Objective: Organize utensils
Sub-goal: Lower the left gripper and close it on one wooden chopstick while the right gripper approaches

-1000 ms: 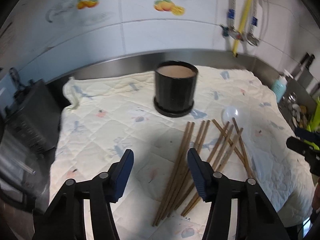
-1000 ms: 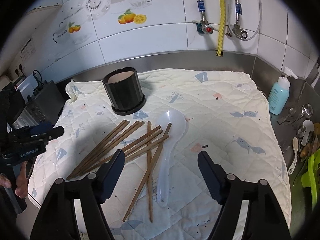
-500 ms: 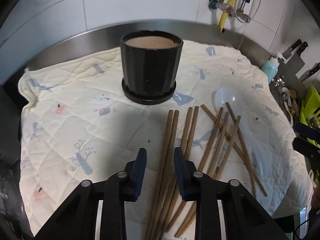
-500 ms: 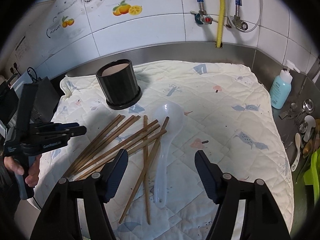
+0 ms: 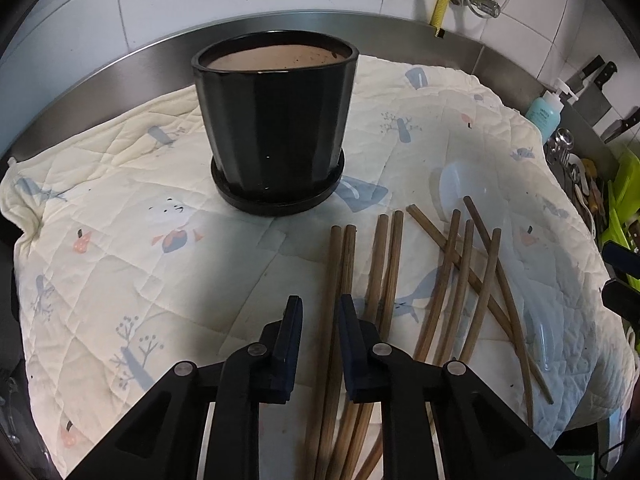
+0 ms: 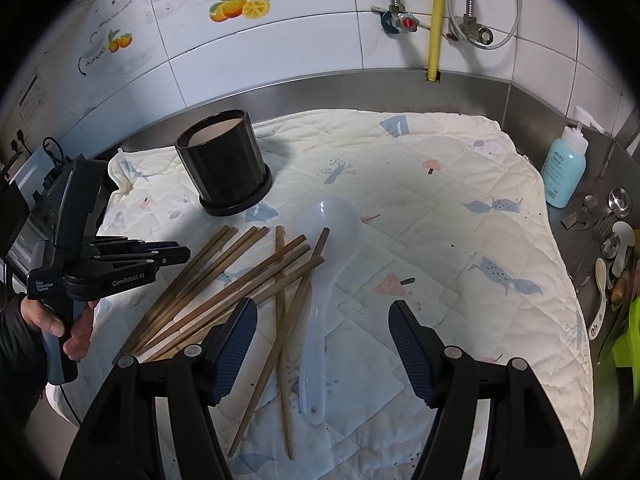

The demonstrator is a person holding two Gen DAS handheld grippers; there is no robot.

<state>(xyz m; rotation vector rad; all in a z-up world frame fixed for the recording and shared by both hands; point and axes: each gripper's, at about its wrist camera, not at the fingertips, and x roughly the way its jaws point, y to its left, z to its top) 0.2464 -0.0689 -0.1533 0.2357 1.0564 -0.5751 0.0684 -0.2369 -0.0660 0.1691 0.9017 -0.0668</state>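
Several brown wooden chopsticks lie fanned out on a quilted cream cloth. A translucent white spoon lies at their right edge. A black pot on a saucer stands upright behind them. My left gripper is low over the leftmost chopsticks. Its jaws are closing with one chopstick in the narrow gap, and the pads are not touching it. My right gripper hangs open above the spoon handle and holds nothing.
A blue soap bottle stands at the right. Loose spoons and a green rack lie past the cloth's right edge. Knives hang on the wall. A black device sits at the left. Steel backsplash and pipes lie behind.
My left gripper has dropped and moved forward toward the pot and over the left chopsticks, and its jaws have narrowed from wide to a slim gap. The right gripper has barely moved.
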